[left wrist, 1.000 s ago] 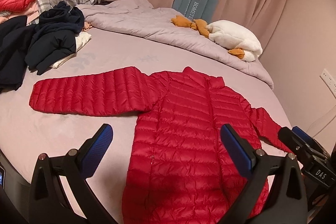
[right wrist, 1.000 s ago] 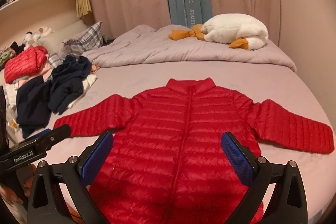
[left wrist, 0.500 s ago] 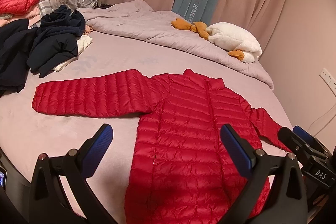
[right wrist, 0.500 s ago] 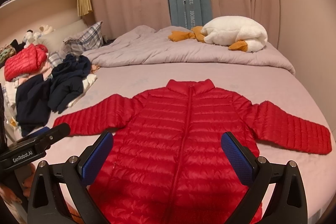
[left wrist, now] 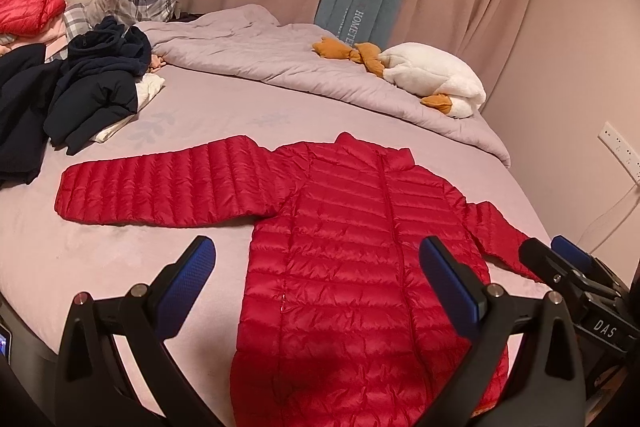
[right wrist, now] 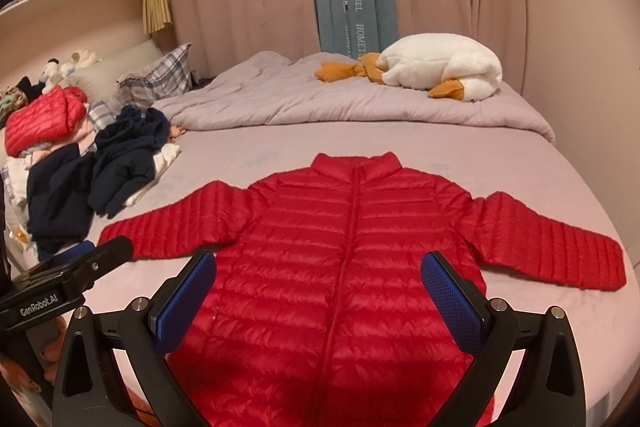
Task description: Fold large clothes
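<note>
A red quilted puffer jacket lies flat and face up on the lilac bed, zipped, collar away from me, both sleeves spread sideways. My left gripper hovers above the jacket's lower left side, open, with nothing between its blue pads. My right gripper hangs over the jacket's lower middle, also open and empty. In the left wrist view the right gripper shows at the right edge near the right cuff. The right wrist view catches the left gripper at the left, close to the left cuff.
A heap of dark navy clothes lies on the bed's left side, with a folded red jacket behind it. A rumpled grey duvet and a white plush goose lie along the far edge. Curtains hang behind.
Both views have shifted slightly, so both grippers have drifted a little over the jacket. The jacket has not moved and both grippers stay open.
</note>
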Available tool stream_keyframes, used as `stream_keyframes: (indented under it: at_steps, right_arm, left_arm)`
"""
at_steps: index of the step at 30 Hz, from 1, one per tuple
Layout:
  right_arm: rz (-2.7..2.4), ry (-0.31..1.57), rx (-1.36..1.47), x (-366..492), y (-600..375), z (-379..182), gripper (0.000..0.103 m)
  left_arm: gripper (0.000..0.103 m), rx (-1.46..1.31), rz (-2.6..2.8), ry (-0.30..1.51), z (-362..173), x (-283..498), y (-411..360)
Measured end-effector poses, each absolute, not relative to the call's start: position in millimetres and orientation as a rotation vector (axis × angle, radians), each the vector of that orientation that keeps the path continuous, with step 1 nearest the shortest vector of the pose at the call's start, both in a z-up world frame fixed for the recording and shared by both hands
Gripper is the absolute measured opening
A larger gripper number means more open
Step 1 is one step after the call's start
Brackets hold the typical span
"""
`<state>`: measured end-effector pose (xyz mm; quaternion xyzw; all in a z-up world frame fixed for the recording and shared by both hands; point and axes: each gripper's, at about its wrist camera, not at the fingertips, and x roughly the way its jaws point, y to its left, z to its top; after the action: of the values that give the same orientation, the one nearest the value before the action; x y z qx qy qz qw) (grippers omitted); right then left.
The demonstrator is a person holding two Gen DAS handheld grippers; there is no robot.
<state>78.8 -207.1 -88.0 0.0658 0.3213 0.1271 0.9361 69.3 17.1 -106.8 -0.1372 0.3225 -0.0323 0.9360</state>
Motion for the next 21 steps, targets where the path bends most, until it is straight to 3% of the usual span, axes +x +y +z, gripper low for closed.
stream_keyframes:
  at_steps: [21]
  right_arm:
    - [0.225, 0.657, 0.16, 76.5, -212.3, -82.6, 0.099]
  left_arm:
    - [0.102, -0.316, -0.064, 0.668, -107.8, 71.6, 25.3]
